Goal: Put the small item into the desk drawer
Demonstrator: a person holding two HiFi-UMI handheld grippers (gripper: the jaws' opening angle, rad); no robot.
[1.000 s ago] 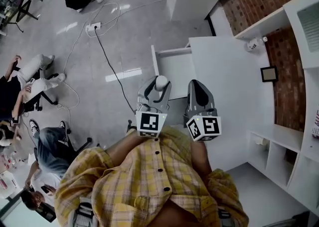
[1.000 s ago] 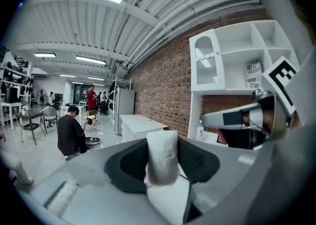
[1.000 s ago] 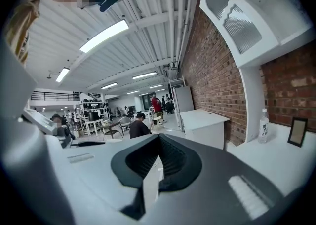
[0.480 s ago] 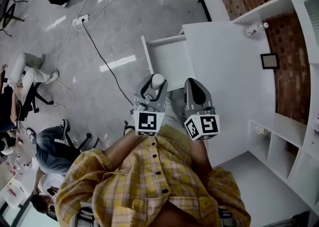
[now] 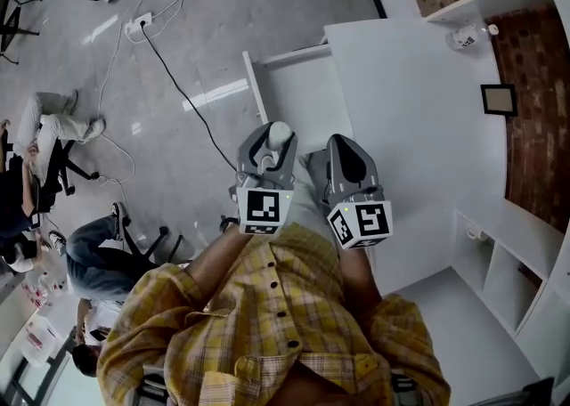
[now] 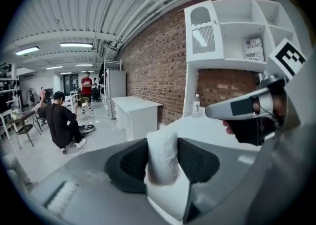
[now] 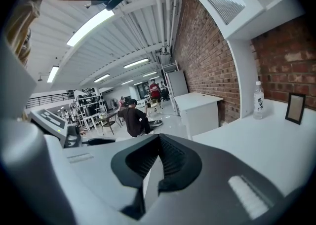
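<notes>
The small item (image 5: 281, 139) is a short white cylinder standing upright between the jaws of my left gripper (image 5: 275, 132), which is shut on it. In the left gripper view the item (image 6: 162, 162) fills the gap between the dark pads (image 6: 197, 157). My right gripper (image 5: 348, 144) hovers beside the left one, jaws shut with nothing in them; its own view shows the pads (image 7: 170, 167) close together. The open desk drawer (image 5: 298, 97) juts out from the white desk (image 5: 419, 110), just ahead of both grippers. I cannot see anything inside the drawer.
On the desk's far end stand a water bottle (image 5: 468, 36) and a small picture frame (image 5: 500, 99). A white shelf unit (image 5: 499, 253) is at the right. A black cable (image 5: 178, 84) crosses the floor; seated people (image 5: 53, 128) are at the left.
The desk and open drawer have drawn nearer and shifted up in the head view. Both grippers keep their pose side by side, the left still holding the white item.
</notes>
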